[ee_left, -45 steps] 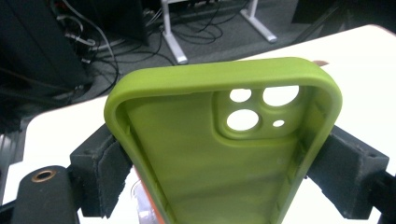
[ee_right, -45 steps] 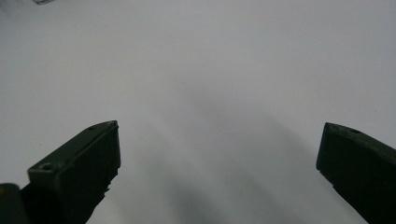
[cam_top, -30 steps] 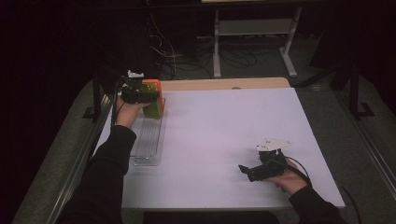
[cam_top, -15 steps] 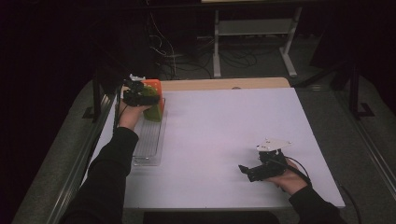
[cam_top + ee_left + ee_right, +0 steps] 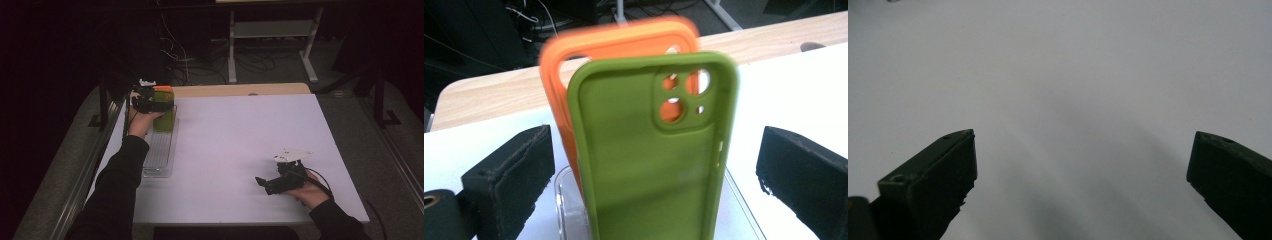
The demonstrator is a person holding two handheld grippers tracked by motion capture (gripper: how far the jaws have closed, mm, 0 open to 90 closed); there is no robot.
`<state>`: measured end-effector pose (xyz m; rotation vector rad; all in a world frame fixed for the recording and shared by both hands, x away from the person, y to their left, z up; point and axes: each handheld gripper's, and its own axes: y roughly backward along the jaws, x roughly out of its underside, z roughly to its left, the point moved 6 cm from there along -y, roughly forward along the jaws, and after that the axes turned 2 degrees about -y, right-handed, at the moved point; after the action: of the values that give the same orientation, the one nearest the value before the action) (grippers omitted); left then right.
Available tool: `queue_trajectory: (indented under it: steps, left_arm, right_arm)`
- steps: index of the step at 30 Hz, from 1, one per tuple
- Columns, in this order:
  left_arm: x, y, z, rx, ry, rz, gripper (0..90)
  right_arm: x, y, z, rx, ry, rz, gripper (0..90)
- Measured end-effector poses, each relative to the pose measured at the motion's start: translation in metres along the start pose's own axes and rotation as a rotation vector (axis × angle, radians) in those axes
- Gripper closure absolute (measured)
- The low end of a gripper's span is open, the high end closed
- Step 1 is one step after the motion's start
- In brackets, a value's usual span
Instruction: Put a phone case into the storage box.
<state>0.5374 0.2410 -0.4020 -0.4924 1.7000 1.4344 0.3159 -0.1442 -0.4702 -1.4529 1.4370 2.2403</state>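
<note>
A green phone case (image 5: pixel 644 165) stands upright in a clear slotted tray (image 5: pixel 157 155) at the table's far left, with an orange case (image 5: pixel 574 55) upright just behind it. My left gripper (image 5: pixel 656 160) straddles the green case. Its jaws have just been opening and now stand wide, with neither pad touching the case. From above, the left gripper (image 5: pixel 161 103) sits at the tray's far end beside the green case (image 5: pixel 164 121) and the orange case (image 5: pixel 163 90). My right gripper (image 5: pixel 261 182) rests low over the white table near the front right. In its own view, my right gripper (image 5: pixel 1083 165) is open over bare surface.
The white table top (image 5: pixel 240 130) spreads between the two hands, with a wooden strip (image 5: pixel 240 90) along its far edge. A metal rail (image 5: pixel 105 100) runs along the left side. Beyond the table are a dark floor, cables and a stand.
The left gripper has stayed by the cases at the tray's far end with barely any shift. The right hand has kept still.
</note>
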Motion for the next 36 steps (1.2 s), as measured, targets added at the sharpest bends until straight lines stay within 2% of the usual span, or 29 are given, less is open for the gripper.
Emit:
queue_trajectory:
  steps: [5, 7, 10, 13, 16, 21, 25, 26, 31, 33, 36]
  left_arm:
    - [-0.002, 0.013, -0.003, 0.038, -0.024, -0.005, 1.8]
    - [-0.002, 0.018, -0.006, 0.066, -0.035, -0.003, 1.8]
    - [-0.001, 0.03, -0.011, 0.113, -0.073, 0.007, 1.8]
    - [0.002, 0.041, -0.018, 0.181, -0.092, 0.011, 1.9]
    - [0.007, 0.051, -0.024, 0.226, -0.109, 0.017, 1.9]
    - [0.013, 0.067, -0.038, 0.296, -0.161, 0.006, 1.9]
    - [0.018, 0.077, -0.051, 0.349, -0.175, -0.013, 1.9]
    - [0.02, 0.08, -0.053, 0.359, -0.197, -0.005, 1.9]
    - [0.029, 0.09, -0.067, 0.397, -0.221, -0.016, 1.9]
    - [0.034, 0.093, -0.071, 0.41, -0.244, -0.015, 1.9]
    - [0.042, 0.098, -0.078, 0.432, -0.254, -0.015, 1.9]
  right_arm:
    - [-0.001, 0.0, 0.0, 0.001, 0.01, -0.007, 0.0]
    - [-0.001, 0.0, 0.0, 0.0, 0.018, -0.005, 0.0]
    - [-0.001, 0.0, 0.0, -0.002, 0.02, -0.004, 0.0]
    - [-0.001, 0.001, 0.001, -0.004, 0.019, -0.002, 0.0]
    - [-0.001, 0.0, 0.0, -0.007, 0.027, -0.003, 0.0]
    - [0.0, 0.0, 0.001, -0.015, 0.027, -0.002, 0.0]
    - [0.001, -0.001, 0.0, -0.022, 0.041, 0.009, 0.0]
    - [0.001, -0.001, -0.001, -0.021, 0.051, 0.01, 0.0]
    - [0.002, -0.001, 0.001, -0.028, 0.06, 0.032, 0.0]
    - [0.002, -0.001, 0.001, -0.028, 0.066, 0.033, 0.0]
    - [0.002, -0.001, 0.0, -0.031, 0.081, 0.028, 0.0]
